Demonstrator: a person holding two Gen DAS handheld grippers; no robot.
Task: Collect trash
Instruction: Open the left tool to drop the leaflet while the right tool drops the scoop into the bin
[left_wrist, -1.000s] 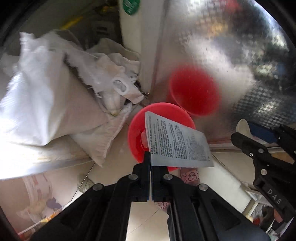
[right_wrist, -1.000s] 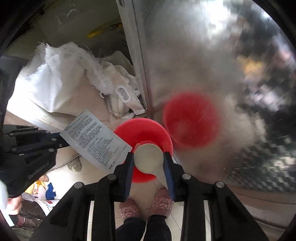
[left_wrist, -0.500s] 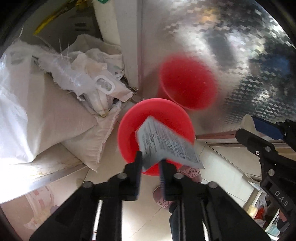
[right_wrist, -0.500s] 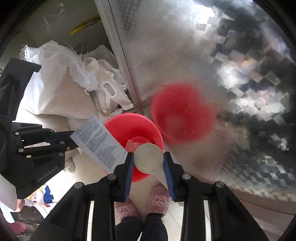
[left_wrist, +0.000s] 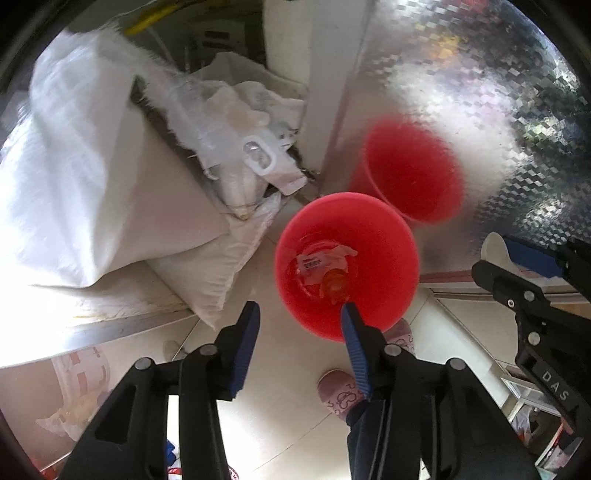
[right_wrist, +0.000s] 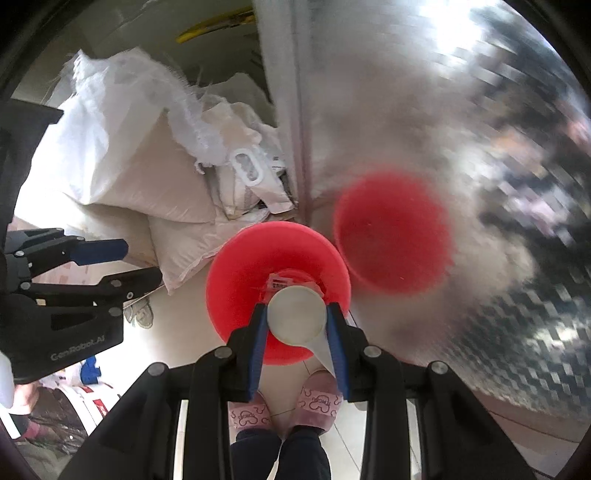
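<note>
A red bin (left_wrist: 384, 236) stands on the floor against a shiny metal wall; it also shows in the right wrist view (right_wrist: 236, 273). Inside it lie a printed paper slip (left_wrist: 314, 264), white scraps and an orange-capped bottle (left_wrist: 334, 286). My left gripper (left_wrist: 299, 317) is open and empty above the bin's near rim; it shows at the left of the right wrist view (right_wrist: 122, 260). My right gripper (right_wrist: 297, 314) is shut on a white plastic scoop (right_wrist: 297, 319), held over the bin. The scoop also shows in the left wrist view (left_wrist: 496, 251).
White woven sacks (left_wrist: 92, 184) and crumpled bags (left_wrist: 243, 147) are piled to the left of the bin. The metal wall (left_wrist: 480, 92) mirrors the bin as a red blur. The person's pink slippers (right_wrist: 251, 413) stand on the tiled floor below.
My left gripper opened and the printed paper slip dropped out of it into the red bin. The right gripper kept holding the scoop over the bin.
</note>
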